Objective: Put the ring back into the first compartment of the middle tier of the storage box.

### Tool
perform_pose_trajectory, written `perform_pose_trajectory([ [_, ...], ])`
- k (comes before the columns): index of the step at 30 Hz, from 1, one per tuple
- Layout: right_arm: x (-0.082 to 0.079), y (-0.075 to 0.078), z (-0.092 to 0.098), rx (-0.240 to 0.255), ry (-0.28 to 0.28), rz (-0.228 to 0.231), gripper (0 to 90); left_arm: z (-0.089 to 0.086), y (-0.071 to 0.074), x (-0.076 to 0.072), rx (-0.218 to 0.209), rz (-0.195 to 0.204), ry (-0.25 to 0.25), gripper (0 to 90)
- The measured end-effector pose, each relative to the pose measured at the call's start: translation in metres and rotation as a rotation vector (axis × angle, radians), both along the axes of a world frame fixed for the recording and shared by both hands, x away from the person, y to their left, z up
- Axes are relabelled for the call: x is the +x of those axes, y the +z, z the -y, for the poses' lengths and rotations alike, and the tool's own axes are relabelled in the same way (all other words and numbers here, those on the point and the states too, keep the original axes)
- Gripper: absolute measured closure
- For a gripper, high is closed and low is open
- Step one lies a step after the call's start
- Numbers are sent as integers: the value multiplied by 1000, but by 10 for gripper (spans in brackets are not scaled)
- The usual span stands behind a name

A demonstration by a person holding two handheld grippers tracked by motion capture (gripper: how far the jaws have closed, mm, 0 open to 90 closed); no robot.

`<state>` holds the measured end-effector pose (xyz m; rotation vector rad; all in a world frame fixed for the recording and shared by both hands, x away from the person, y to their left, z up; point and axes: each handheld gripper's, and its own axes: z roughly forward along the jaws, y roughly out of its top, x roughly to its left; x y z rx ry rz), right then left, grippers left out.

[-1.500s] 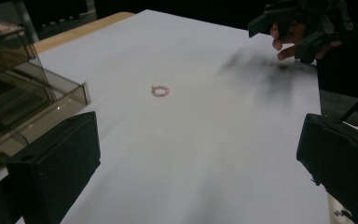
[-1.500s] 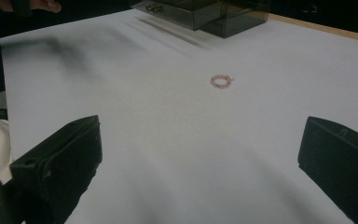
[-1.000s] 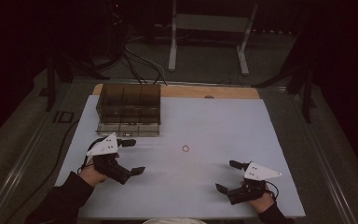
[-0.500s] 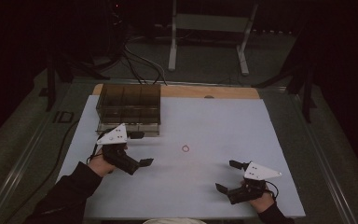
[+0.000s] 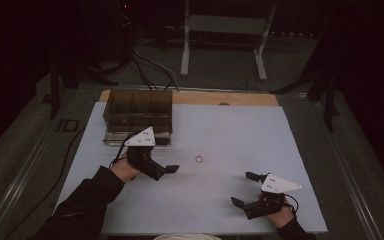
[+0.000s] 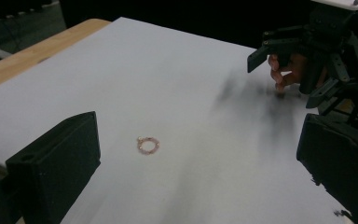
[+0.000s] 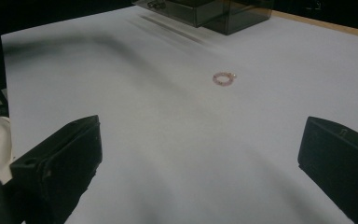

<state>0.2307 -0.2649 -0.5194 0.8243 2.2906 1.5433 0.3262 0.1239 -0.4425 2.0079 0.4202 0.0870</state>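
A small pink bead ring (image 5: pixel 199 159) lies flat on the white table sheet (image 5: pixel 230 135), near its middle. My left gripper (image 5: pixel 168 155) hovers just left of the ring, jaws wide apart and empty. In the left gripper view the ring (image 6: pixel 148 145) lies ahead between the jaws of the left gripper (image 6: pixel 196 130), nearer the left one. My right gripper (image 5: pixel 245 189) sits near the front right of the sheet, open and empty. In the right gripper view the ring (image 7: pixel 223 78) lies well ahead of the right gripper (image 7: pixel 200 128).
A dark see-through drawer box (image 5: pixel 137 115) stands at the sheet's back left, just behind my left gripper, and shows as the box (image 7: pixel 214 11) in the right gripper view. A wooden table edge (image 5: pixel 230 98) runs behind the sheet. Cables and a stand foot lie beyond.
My left gripper has moved forward and to the right, closing on the ring. The right gripper and the ring have stayed put.
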Motion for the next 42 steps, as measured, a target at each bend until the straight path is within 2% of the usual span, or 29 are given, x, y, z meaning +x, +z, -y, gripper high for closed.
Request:
perform_pose_trajectory([
  [6,0,0,0,-1,0,-1,0,15,-4,7,7,-18,6,10],
  [15,0,0,0,0,5,-3,0,33,-10,18,7,-40,53,10],
  [18,0,0,0,-1,5,-1,0,40,-12,20,26,-29,65,10],
  [23,-1,0,0,-2,6,-1,0,50,-16,25,31,-62,85,19],
  [30,-1,0,0,0,8,1,0,65,-24,28,79,-80,90,20],
  [35,-1,0,0,-2,10,2,0,74,-31,29,91,-81,117,60],
  [41,-1,1,0,-1,13,4,0,83,-39,31,124,-98,153,78],
  [42,-1,1,0,0,13,5,0,85,-41,32,141,-95,172,78],
])
